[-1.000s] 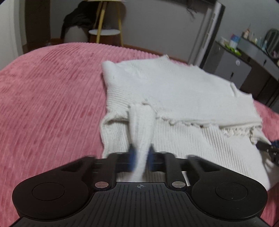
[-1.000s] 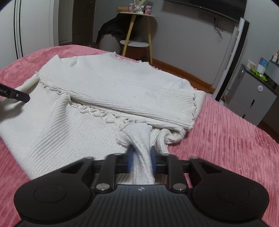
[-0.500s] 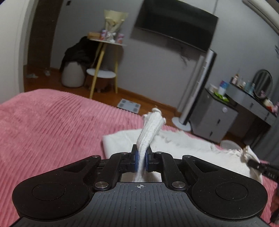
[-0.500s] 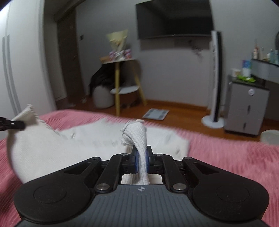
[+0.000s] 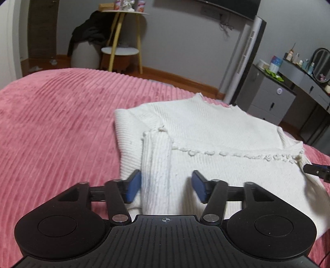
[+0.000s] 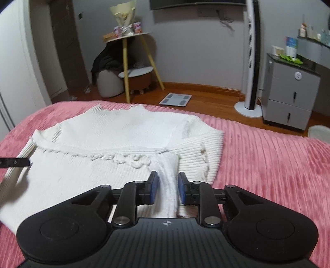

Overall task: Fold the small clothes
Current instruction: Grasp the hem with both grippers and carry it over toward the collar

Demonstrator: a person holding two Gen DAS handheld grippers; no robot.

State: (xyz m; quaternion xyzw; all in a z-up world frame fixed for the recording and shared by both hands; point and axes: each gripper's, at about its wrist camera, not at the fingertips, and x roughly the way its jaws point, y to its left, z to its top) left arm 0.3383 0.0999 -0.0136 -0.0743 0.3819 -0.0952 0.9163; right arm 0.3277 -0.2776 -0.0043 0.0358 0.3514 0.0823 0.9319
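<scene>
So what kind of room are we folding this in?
Most likely a bedroom: the white sweater lies on a pink ribbed bedspread, with a vanity mirror and a wall TV around.

text: none legible | labels on far containers: too small and blurred to read

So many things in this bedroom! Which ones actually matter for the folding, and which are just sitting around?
Part of the job:
white knitted sweater, lying folded on the pink bedspread
left gripper, jaws opening
right gripper, jaws opening

Just lying about:
bathroom scale
tower fan
yellow-legged side table
grey drawer cabinet
</scene>
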